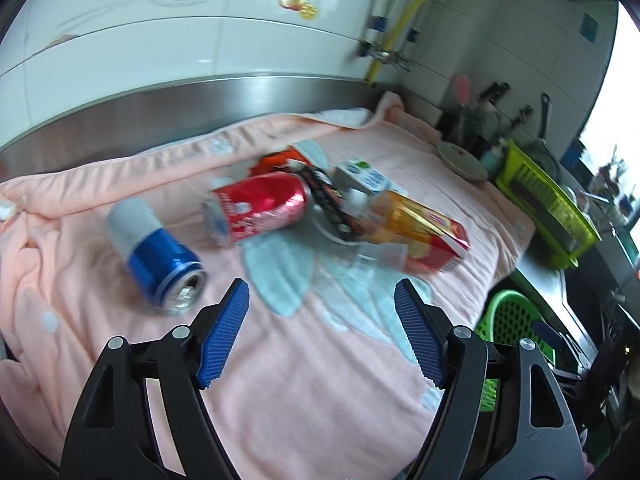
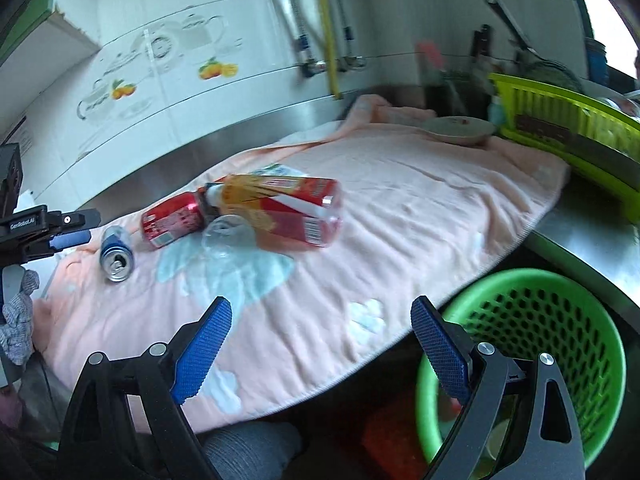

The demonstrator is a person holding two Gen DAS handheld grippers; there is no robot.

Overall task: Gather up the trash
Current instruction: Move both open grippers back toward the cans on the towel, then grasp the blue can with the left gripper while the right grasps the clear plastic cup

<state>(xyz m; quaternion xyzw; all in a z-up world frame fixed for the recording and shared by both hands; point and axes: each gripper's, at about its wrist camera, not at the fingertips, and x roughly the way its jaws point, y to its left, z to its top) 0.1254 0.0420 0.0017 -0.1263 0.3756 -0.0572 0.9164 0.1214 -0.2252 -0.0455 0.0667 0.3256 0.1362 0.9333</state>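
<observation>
Trash lies on a pink towel (image 1: pixel 280 360) on the counter. A blue and white can (image 1: pixel 154 252) lies on its side at the left, also in the right wrist view (image 2: pixel 116 254). A red can (image 1: pixel 260 206) (image 2: pixel 174 220), a plastic bottle with a red and orange label (image 1: pixel 416 232) (image 2: pixel 288 212), a small white carton (image 1: pixel 362 178), a dark wrapper (image 1: pixel 332 204) and a clear plastic cup (image 2: pixel 228 236) lie in a heap. My left gripper (image 1: pixel 322 300) is open above the towel, short of the heap. My right gripper (image 2: pixel 322 316) is open over the towel's front edge.
A green mesh basket (image 2: pixel 532 320) stands below the counter edge at the right, also in the left wrist view (image 1: pixel 508 320). A yellow-green dish rack (image 2: pixel 568 128), a shallow dish (image 2: pixel 460 130) and utensils stand at the back right. A steel backsplash and tiled wall are behind.
</observation>
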